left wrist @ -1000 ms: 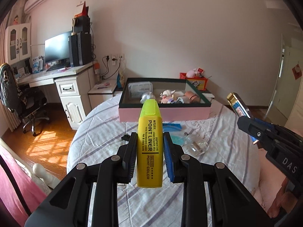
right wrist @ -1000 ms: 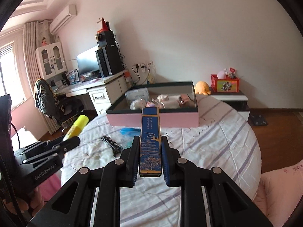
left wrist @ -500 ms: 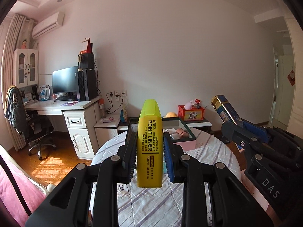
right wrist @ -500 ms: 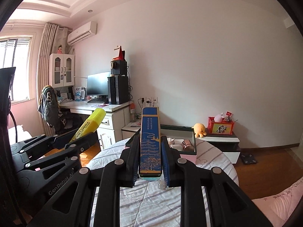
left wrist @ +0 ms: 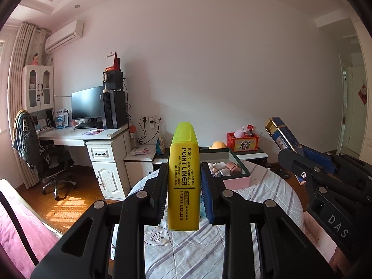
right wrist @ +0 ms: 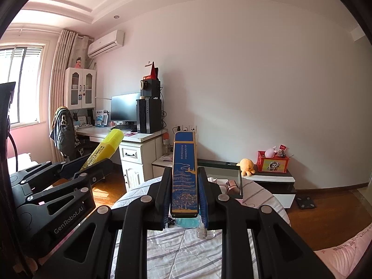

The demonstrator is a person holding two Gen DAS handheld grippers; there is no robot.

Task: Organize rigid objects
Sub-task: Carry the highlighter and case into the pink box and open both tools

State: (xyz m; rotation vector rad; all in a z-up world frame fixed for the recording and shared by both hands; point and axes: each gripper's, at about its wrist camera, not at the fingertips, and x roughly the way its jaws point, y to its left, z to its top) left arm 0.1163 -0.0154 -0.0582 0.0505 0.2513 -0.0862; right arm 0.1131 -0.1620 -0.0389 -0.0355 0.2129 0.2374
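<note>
The left gripper (left wrist: 183,181) is clamped on a yellow highlighter (left wrist: 183,181), the right gripper (right wrist: 184,186) on a slim blue box (right wrist: 184,174). Ahead and below, the pink tray (left wrist: 237,181) is waiting; both items should be lowered slowly over its rim before release.

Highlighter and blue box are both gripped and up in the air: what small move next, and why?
Probably carry the left claw forward and down toward the pink tray. It is shut on the yellow highlighter, the tray lies just ahead on the bed with other items inside, and the right claw holds the blue box.
</note>
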